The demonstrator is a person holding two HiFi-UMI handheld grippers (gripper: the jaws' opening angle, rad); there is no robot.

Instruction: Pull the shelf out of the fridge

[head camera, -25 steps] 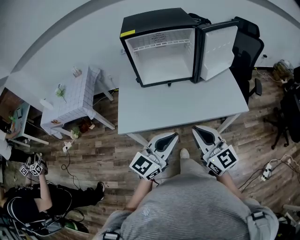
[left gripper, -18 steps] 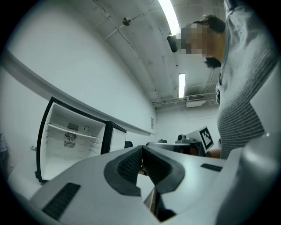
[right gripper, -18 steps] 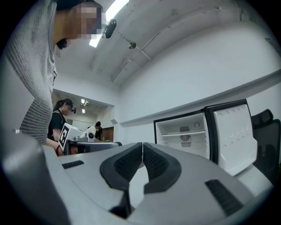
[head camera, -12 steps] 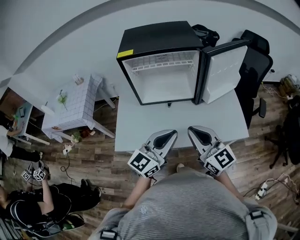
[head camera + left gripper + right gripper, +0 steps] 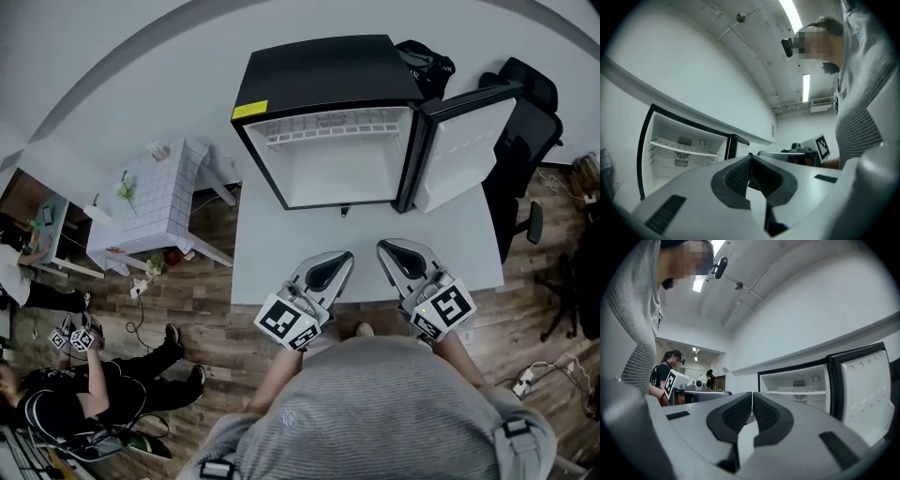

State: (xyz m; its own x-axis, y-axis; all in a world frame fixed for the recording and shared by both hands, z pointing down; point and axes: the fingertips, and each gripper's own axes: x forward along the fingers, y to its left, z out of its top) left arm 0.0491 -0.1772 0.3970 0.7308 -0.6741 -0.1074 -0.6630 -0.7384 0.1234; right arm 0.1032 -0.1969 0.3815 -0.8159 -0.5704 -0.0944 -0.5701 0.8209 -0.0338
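Approach stage: the white shelf [image 5: 328,128] is seated high inside the open black mini fridge [image 5: 319,75], at the far end of the pale grey table [image 5: 272,244]. The left gripper [image 5: 345,257] and right gripper [image 5: 382,247] are held at the near edge, both clenched on nothing. Next, the jaws are to be opened and carried to the shelf's front edge.

Held left gripper [image 5: 345,256] and right gripper [image 5: 383,247] side by side ahead of torso [image 5: 375,412], roughly level, tips forward and angled slightly toward each other. Found both sets of jaws pressed pad to pad, nothing between. Noted marker cubes [image 5: 289,323] facing up, forearms [image 5: 275,382] reaching forward.
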